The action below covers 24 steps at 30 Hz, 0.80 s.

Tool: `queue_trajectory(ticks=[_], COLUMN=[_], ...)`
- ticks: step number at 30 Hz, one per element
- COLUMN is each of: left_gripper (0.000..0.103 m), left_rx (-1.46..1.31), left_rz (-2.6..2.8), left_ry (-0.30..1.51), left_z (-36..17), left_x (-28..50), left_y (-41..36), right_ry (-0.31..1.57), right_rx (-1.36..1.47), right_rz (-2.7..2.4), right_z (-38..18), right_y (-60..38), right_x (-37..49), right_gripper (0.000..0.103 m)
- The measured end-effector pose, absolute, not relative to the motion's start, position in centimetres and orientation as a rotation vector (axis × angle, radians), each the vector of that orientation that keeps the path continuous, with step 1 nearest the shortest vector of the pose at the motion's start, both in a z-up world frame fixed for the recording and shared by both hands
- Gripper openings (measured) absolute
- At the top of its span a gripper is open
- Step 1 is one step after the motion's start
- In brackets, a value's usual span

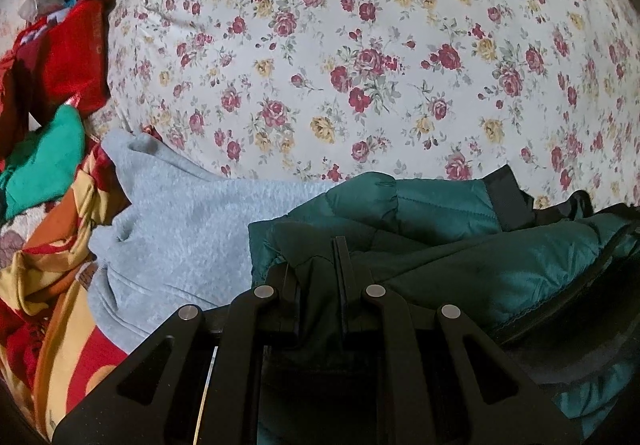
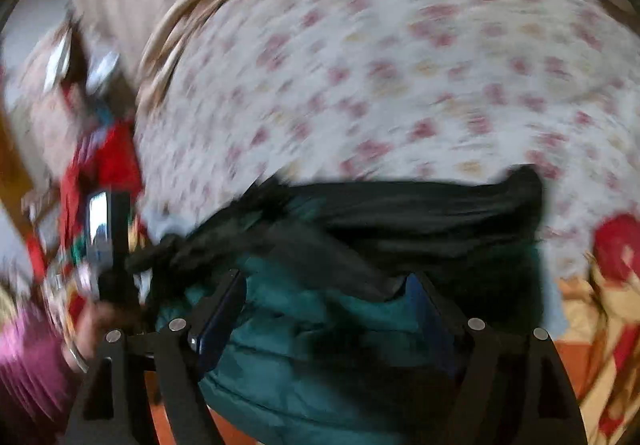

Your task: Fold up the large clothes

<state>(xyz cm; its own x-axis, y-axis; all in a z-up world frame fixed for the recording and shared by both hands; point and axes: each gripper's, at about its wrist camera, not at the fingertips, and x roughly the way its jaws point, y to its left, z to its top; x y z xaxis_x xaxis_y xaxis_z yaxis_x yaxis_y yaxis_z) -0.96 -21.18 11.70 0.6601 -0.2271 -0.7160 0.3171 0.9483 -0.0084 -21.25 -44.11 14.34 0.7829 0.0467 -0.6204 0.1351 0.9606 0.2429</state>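
A dark green quilted jacket with black lining lies bunched at the near edge of a floral bedsheet. My left gripper is shut on a fold of the jacket. In the blurred right wrist view the jacket fills the space between the spread fingers of my right gripper, with its black lining beyond. The left gripper's body and the hand holding it show at the left of that view.
A grey sweatshirt lies left of the jacket. Red, green and orange-yellow patterned clothes are piled at the left. A red and yellow cloth lies at the right. The floral sheet stretches beyond.
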Motion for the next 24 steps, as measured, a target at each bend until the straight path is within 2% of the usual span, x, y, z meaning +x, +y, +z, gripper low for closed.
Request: queue_trajectory(ticks=[6,10,13,18,21,24], left_gripper=[0.013,0.013,0.014,0.017,0.031,0.055], left_rx=[0.094,0.084,0.069,0.062,0.000,-0.066], left_rz=[-0.346,-0.355,-0.360,-0.372,-0.434,-0.516], left_ry=[0.801,0.805,0.814,0.827,0.850,0.851], left_z=[11.8,11.6,11.5,11.8,12.9,14.7], left_x=[-0.6,-0.4,-0.2,-0.2,-0.4,-0.9], left_y=[-20.7,-20.7,-20.6,-20.5,-19.3,-17.8], right_ry=[0.712,0.599,0.577,0.706,0.760,0.788], right_rx=[0.223,0.288,0.152,0.028,0.135,0.241], right_rz=[-0.145,-0.086,-0.023,0.020,-0.027,-0.088], right_z=[12.2,14.4,15.5,13.2,11.3,9.5], right_y=[-42.7,-41.8,-38.9,-36.4,-38.3,-40.7], right_x=[-16.7,-19.9,-22.1,-17.4,-12.9,-10.0], right_gripper=[0.080,0.079,0.079,0.079,0.079,0.076])
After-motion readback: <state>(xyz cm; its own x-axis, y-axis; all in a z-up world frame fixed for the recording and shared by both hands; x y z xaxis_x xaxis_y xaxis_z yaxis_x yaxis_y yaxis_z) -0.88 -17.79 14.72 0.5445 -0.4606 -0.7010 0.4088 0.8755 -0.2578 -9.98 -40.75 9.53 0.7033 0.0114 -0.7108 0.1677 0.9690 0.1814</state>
